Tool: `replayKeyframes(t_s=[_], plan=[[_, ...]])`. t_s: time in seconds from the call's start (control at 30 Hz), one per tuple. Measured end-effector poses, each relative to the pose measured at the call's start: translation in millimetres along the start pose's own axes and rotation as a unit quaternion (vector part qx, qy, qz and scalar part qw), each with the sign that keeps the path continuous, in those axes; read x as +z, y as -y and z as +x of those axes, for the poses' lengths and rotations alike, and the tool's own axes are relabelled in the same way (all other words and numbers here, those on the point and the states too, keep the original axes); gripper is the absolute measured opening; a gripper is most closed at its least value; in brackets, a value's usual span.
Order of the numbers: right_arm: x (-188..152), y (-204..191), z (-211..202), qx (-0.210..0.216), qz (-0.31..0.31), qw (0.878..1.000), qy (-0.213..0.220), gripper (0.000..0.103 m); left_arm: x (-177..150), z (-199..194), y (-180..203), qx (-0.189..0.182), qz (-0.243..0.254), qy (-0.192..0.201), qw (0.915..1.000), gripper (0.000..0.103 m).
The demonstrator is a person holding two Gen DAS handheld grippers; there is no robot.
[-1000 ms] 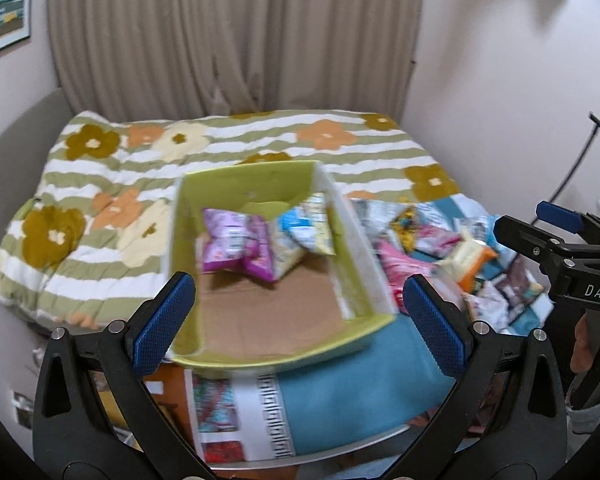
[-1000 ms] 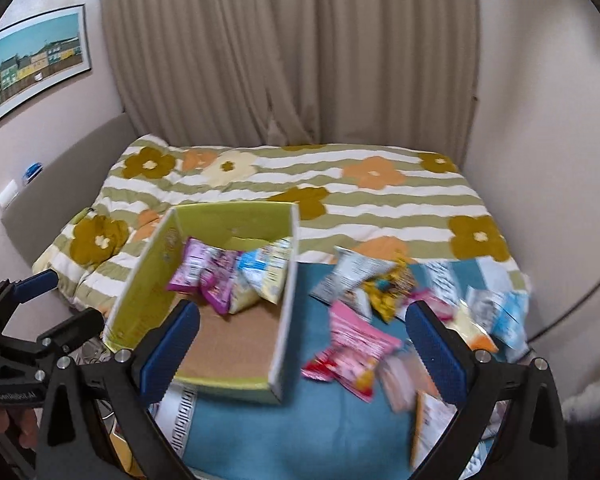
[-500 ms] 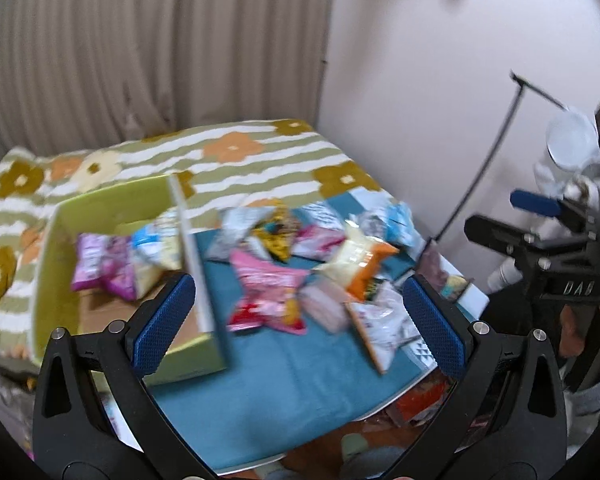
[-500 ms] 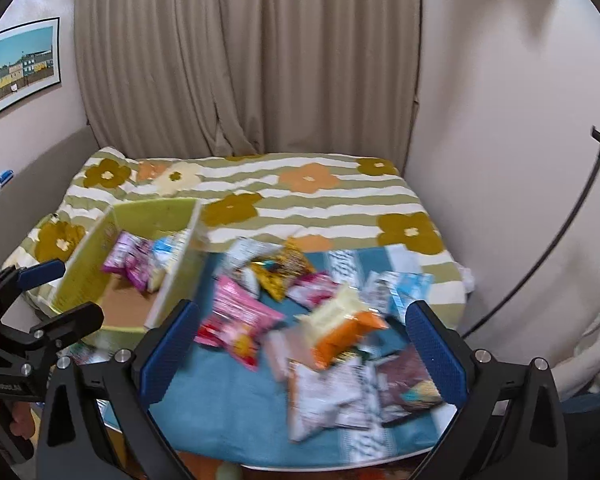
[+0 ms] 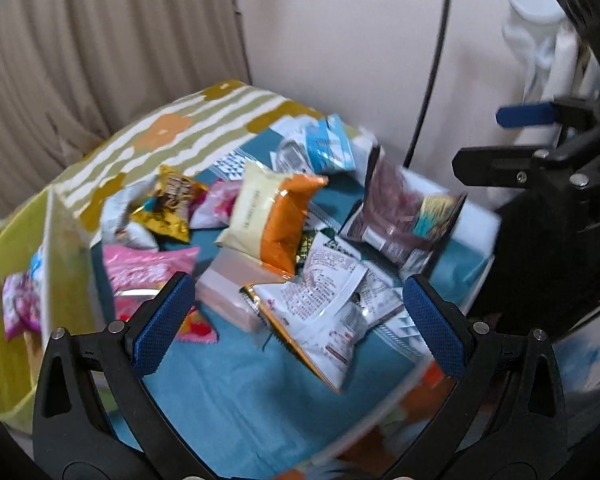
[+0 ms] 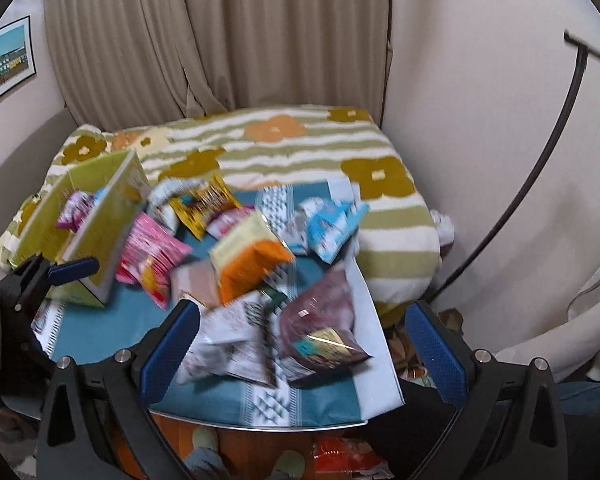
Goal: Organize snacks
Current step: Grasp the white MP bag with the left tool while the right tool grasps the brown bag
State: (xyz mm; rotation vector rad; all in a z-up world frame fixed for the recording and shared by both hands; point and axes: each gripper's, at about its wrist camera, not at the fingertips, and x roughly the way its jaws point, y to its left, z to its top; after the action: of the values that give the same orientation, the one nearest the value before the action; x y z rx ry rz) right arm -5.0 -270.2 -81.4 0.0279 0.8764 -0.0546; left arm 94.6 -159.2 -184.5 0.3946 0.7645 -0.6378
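Several snack bags lie piled on a teal cloth [image 5: 236,396] [image 6: 100,332]: an orange and cream bag [image 5: 276,212] [image 6: 248,256], a white printed bag [image 5: 320,304] [image 6: 228,336], a dark purple bag [image 5: 400,208] [image 6: 320,320], a pink bag [image 5: 144,268] [image 6: 152,256], a gold bag [image 5: 172,204] [image 6: 206,202] and a light blue bag [image 5: 324,144] [image 6: 332,224]. A yellow-green box [image 5: 64,248] [image 6: 112,216] at the left holds a purple bag [image 5: 16,304] [image 6: 72,208]. My left gripper [image 5: 296,320] is open and empty above the white bag. My right gripper [image 6: 300,344] is open and empty above the purple and white bags.
A bed with a striped flower cover [image 6: 276,148] lies behind the cloth, with curtains [image 6: 220,36] beyond. A wall and a black cable [image 6: 540,176] are at the right. The right gripper shows at the right of the left wrist view [image 5: 540,160]. The floor shows below the table edge [image 6: 260,426].
Both grippers have swung right, away from the box and over the pile of snack bags, and come closer to it. Both stay open and empty.
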Motion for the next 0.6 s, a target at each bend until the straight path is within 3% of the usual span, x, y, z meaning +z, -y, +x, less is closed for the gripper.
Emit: replayKeyframes(t_s=[0.33, 0.6], plan=[[-23, 18, 76, 0.010, -0.031, 0.999, -0.031, 0.103, -21, 81, 31, -0.011, 0.128, -0.064, 0.9896, 0.102], [-29, 22, 105, 0.019, -0.043, 0.998, -0.043, 0.103, -32, 110, 44, -0.019, 0.161, -0.111, 0.9805, 0.086]])
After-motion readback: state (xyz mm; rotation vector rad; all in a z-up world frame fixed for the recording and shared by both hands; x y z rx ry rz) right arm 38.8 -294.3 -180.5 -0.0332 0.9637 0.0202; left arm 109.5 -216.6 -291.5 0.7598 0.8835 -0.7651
